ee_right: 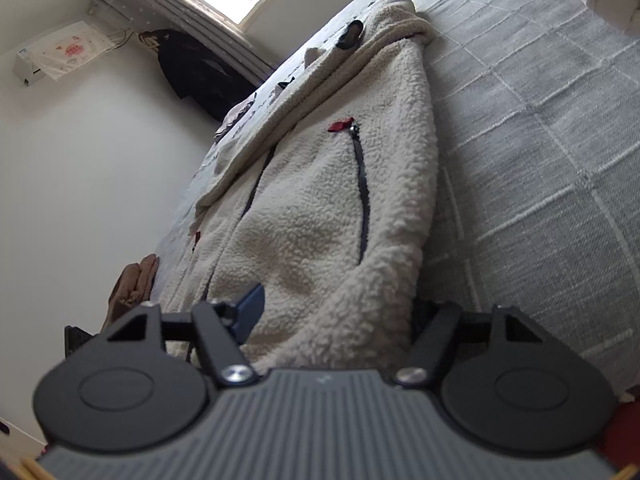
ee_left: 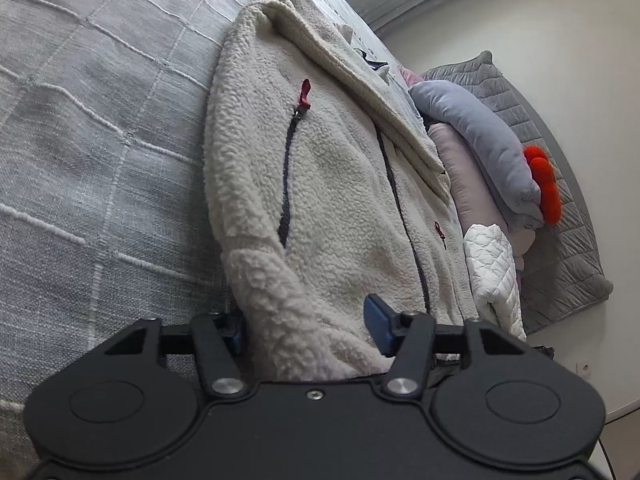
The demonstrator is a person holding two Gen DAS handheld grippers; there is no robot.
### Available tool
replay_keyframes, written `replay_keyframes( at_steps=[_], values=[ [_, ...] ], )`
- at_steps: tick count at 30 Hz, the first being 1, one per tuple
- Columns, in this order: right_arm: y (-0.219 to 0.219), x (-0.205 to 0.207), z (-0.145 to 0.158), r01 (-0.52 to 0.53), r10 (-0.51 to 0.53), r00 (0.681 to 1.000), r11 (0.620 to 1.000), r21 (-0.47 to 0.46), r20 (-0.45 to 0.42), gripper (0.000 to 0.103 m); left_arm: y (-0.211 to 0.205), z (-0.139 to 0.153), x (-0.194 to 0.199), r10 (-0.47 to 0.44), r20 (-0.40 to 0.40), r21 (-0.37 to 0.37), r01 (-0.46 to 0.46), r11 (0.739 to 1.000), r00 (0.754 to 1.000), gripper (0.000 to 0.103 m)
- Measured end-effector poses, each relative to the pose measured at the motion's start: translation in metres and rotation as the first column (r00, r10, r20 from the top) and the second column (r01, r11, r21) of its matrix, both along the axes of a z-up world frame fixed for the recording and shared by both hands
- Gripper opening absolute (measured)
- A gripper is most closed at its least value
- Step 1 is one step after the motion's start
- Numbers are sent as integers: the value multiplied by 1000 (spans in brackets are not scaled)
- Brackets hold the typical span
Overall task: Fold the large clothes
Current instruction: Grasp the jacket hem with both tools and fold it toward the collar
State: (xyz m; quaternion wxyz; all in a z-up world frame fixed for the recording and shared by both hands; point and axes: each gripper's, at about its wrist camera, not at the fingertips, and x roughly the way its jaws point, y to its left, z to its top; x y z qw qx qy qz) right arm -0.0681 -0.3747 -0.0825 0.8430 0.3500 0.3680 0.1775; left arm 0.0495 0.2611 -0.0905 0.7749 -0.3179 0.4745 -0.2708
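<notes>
**Fleece hem bunched in both grippers**

Fleece, cream and thick-piled, is the stuff in hand: a zip jacket point(ee_left: 320, 168) lying flat on the grey bedspread point(ee_left: 100, 120), front up, with one sleeve already folded across its chest. Nearest each camera is the jacket's hem. The left gripper point(ee_left: 308, 330) straddles one hem corner, a fat wad of pile filling the gap between its blue pads; the right gripper point(ee_right: 340, 312) does the same at the other corner. Both sets of jaws stand partly closed with cloth between them, and the pads look pressed into the fleece, though one pad of each is mostly buried in pile, so how firm the grip is cannot be confirmed.

As a judgement, the jacket will handle as soft, bulky and limp, light for its volume and not slippery, since the pile gives the pads plenty to bite. It compresses a lot, so a shallow pinch may catch only the top layer; a deep hold across the whole hem thickness is safer. The two hem corners are the sensible holds for bringing the hem up toward the collar.

Beyond the hem run the dark pocket zips point(ee_right: 362, 192) with red pulls point(ee_left: 305, 92), then the centre zip, then the folded sleeve point(ee_left: 360, 92) and the collar at the far end. Past the jacket's side lie pillows point(ee_left: 480, 136).
</notes>
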Motion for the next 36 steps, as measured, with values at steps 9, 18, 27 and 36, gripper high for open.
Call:
replay_keyframes(
  at_steps=[9,18,27,36],
  values=[
    [2,-11,7,73,-75,994,997,32,74,13,-5,23,-21,106,121,32,-111,993,987,13],
    [0,-11,59,113,-132,949,990,81,287,11,-13,74,-40,210,297,-90,-192,977,931,11],
    [-11,23,100,157,-187,902,982,108,388,11,-10,112,-10,275,377,-170,-225,959,885,11],
    [-7,116,142,232,-237,863,970,66,447,11,-23,155,96,361,457,-199,-302,932,813,12]
  ],
)
